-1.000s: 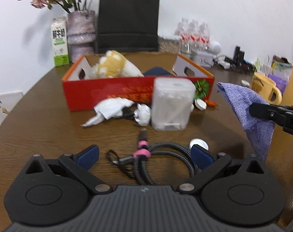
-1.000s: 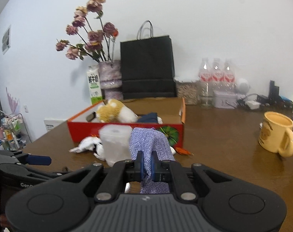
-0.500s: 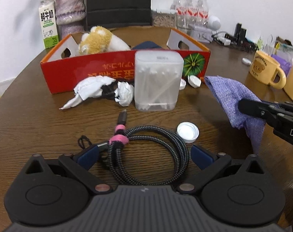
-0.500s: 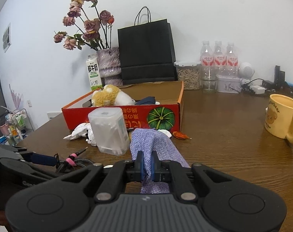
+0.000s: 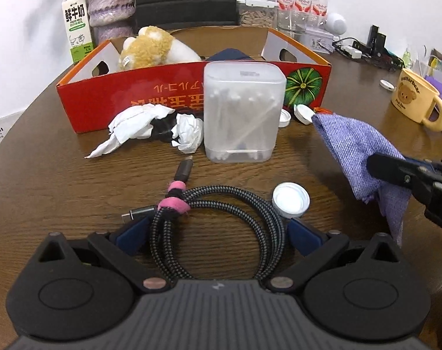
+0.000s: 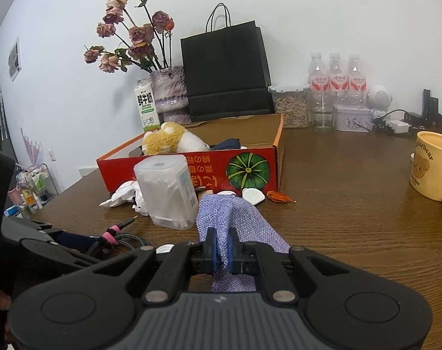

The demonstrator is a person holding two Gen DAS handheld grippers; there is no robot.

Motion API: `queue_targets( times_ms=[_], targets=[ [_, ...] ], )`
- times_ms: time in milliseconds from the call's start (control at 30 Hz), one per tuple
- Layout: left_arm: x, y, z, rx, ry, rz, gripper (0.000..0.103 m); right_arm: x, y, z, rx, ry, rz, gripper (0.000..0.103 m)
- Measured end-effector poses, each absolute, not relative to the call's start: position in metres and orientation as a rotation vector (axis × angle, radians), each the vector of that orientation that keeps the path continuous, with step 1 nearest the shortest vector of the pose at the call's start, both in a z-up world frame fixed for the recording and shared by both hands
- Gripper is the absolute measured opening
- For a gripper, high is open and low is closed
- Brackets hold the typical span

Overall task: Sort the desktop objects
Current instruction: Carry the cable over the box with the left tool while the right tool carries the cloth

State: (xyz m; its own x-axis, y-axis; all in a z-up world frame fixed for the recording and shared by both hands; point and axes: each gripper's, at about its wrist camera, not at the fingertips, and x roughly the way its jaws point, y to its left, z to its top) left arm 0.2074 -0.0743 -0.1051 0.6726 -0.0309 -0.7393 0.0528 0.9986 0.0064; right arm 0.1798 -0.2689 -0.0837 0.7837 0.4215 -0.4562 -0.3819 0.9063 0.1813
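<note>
L tool (image 5: pixel 216 232) open astride cable (image 5: pixel 221 227) | R tool (image 6: pixel 222 250) tilted dwn, clamps cloth (image 6: pixel 235 215)

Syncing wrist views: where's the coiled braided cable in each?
Left wrist: coiled braided cable lies bottom centre, between the open left hand-held gripper fingers.
Right wrist: cable lower left, partly hidden.
Shared landmark: cotton swab box, just beyond it.

Dried roses in a purple vase (image 6: pixel 169 87) stand beside a milk carton (image 6: pixel 145 108) and a black paper bag (image 6: pixel 226 70) against the wall, with three water bottles (image 6: pixel 336 78) further right.
</note>
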Motion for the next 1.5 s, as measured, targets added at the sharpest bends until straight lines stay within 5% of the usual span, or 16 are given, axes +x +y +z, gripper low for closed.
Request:
queue_targets(
  times_ms=[100,900,1500],
  targets=[
    [0.207,-0.073,-0.104,0.026,0.816,-0.051,0.094,0.181,-0.269,-0.086,0.085,0.519,0.438,0.006],
    [0.194,-0.050,-0.092,-0.030,0.718,-0.080,0.090,0.178,-0.254,-0.070,0.057,0.490,0.425,0.006],
    [0.217,-0.016,-0.017,-0.076,0.465,-0.083,0.090,0.209,-0.230,-0.009,0.021,0.318,0.405,0.006]
  ],
)
